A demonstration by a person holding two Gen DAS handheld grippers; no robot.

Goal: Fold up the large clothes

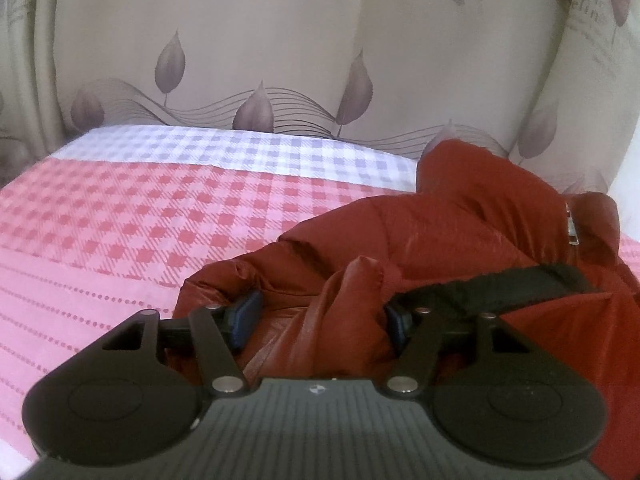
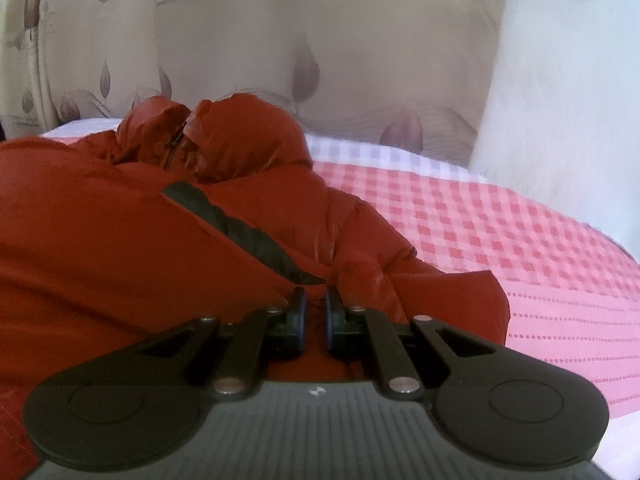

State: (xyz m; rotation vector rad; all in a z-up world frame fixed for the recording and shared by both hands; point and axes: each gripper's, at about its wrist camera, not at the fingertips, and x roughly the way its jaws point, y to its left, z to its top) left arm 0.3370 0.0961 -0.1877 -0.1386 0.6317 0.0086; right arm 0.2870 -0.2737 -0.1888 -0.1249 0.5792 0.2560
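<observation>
— Where's the coat from where you stand?

— The red puffer jacket [image 1: 460,232] is spread on the checked bedsheet [image 1: 140,220]. In the left wrist view it fills the right and lower middle of the frame; in the right wrist view it takes up the left half and the centre, with the pink checks of the sheet bare on the right.

— And the left gripper [image 1: 320,320]?

— Its jaws stand apart with a puffed ridge of the jacket rising between them, low in the middle of the frame. The right pad is against that ridge; the left blue pad [image 1: 248,316] sits just beside the cloth, and I can't tell whether it presses. A black trim strip [image 1: 500,284] runs off to the right past the right-hand finger.

— The right gripper [image 2: 316,316]?

— Pressed nearly together at the lower centre of its view, with a thin bit of red cloth caught between the pads, right where a dark band [image 2: 248,232] on the jacket ends.

— Anything behind?

— A beige curtain [image 1: 260,48] with leaf prints hangs across the top of both views. The jacket's collar and zip [image 2: 176,144] lie toward the upper left in the right wrist view.
</observation>
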